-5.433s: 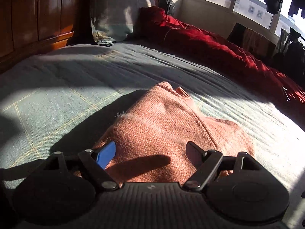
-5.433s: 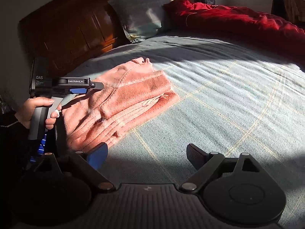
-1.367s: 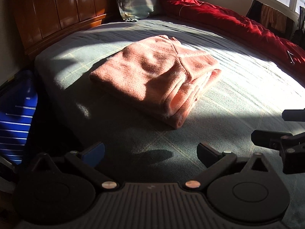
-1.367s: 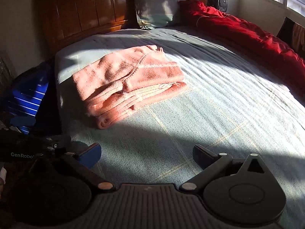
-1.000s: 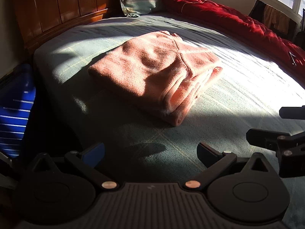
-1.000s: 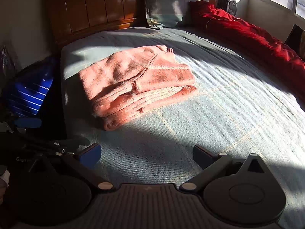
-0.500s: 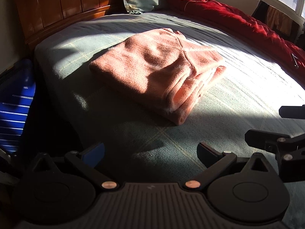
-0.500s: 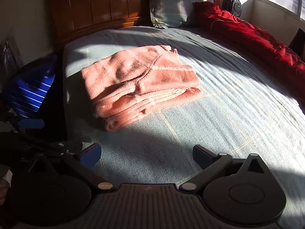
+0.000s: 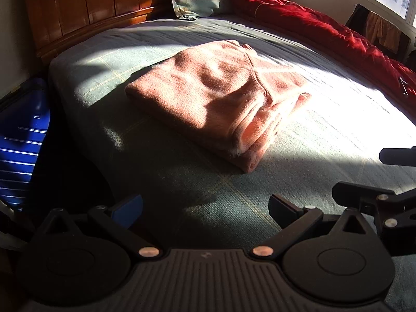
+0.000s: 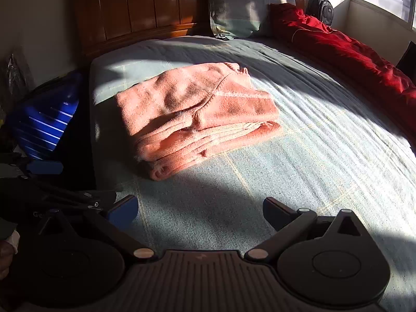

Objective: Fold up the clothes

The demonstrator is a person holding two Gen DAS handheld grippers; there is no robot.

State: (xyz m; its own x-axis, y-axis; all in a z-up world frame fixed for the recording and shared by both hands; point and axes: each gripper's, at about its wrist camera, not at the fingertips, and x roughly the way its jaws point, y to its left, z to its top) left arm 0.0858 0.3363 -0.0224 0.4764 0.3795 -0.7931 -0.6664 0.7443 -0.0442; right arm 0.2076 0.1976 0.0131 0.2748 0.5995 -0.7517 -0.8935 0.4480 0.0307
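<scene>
Holding both wide: our left hand-held gripper and right hand-held gripper, clear of the folded sweater on the bed.

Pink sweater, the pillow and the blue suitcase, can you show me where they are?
Pink sweater [image 10: 197,109]: right wrist view, on the top folded layer.
Pillow [image 10: 241,10]: right wrist view, on the middle of its front.
Blue suitcase [image 9: 23,130]: left wrist view, on its ribbed side.

The only lettering I can make out is "Ge" in pale letters on the body of the left gripper, at the left edge of my right wrist view; the rest of the word is cut off by shadow.
</scene>
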